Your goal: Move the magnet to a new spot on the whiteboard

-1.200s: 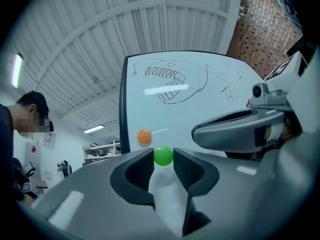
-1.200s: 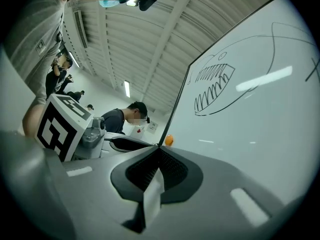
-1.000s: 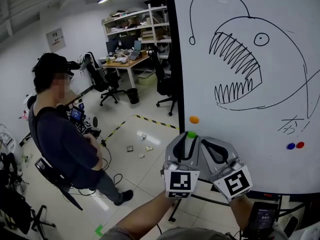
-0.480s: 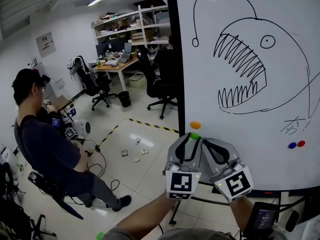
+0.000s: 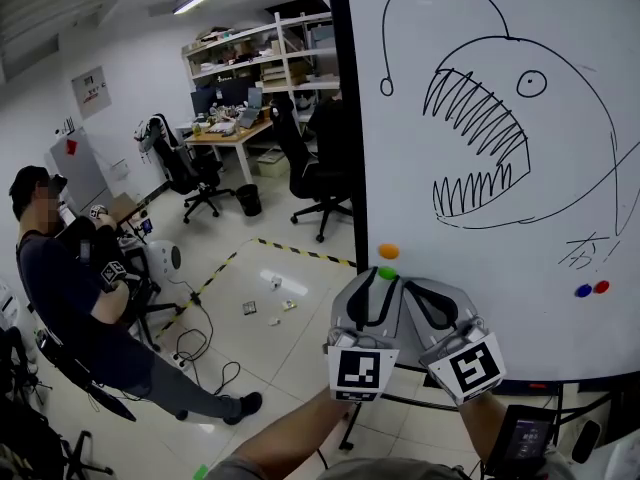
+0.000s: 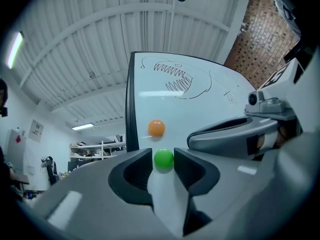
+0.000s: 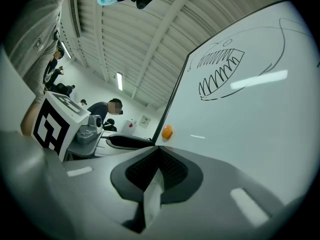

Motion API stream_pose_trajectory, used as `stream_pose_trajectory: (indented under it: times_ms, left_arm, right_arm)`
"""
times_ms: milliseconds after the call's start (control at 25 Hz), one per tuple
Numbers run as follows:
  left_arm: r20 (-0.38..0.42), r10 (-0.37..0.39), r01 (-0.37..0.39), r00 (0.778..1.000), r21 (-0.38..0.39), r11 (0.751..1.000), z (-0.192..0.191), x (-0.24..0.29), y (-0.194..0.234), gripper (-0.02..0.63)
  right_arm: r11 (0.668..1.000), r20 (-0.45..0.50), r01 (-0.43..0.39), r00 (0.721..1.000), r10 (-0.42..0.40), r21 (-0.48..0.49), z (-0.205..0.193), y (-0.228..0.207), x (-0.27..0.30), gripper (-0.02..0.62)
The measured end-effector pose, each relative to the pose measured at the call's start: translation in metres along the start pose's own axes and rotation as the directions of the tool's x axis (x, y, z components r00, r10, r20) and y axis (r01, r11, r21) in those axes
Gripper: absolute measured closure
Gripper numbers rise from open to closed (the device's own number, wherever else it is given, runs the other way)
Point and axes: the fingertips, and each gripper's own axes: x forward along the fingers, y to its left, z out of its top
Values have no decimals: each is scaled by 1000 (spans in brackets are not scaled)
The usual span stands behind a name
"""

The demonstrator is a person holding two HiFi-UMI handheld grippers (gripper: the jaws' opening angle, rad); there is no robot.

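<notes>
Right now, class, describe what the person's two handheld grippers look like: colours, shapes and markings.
Both the left gripper and the right gripper have smooth light-grey shells with rounded jaws lined by black textured pads. Each carries a cube, the left cube and the right cube, bearing black-and-white square markers. No sleeve covers the left forearm.

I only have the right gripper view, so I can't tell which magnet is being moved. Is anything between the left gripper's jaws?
Observer: Yes. A small round green magnet sits between the jaws of the left gripper, which have just been opening.
Operator: Where is it relative to the orange one I see?
Observer: Directly below the round orange magnet, on the white whiteboard near its left edge.
Operator: Any other magnets?
Observer: A blue round magnet and a red round magnet sit side by side at the board's lower right.
</notes>
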Motion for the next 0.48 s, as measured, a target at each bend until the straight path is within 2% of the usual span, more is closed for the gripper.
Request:
stream_pose_trajectory:
  times_ms: [160, 240, 480]
  left_arm:
    - [44, -11, 9, 999, 44, 999, 20, -6, -7, 478]
    - [63, -27, 24, 998, 54, 998, 29, -8, -17, 503]
    - [78, -95, 92, 992, 45, 995, 39, 3, -78, 561]
  right_arm:
    - [1000, 3, 12, 1000, -12, 6, 1, -3, -6, 595]
    - [1000, -3, 25, 1000, -25, 6, 1, -8, -14, 595]
    - [996, -35, 92, 995, -92, 3, -5, -40, -66, 595]
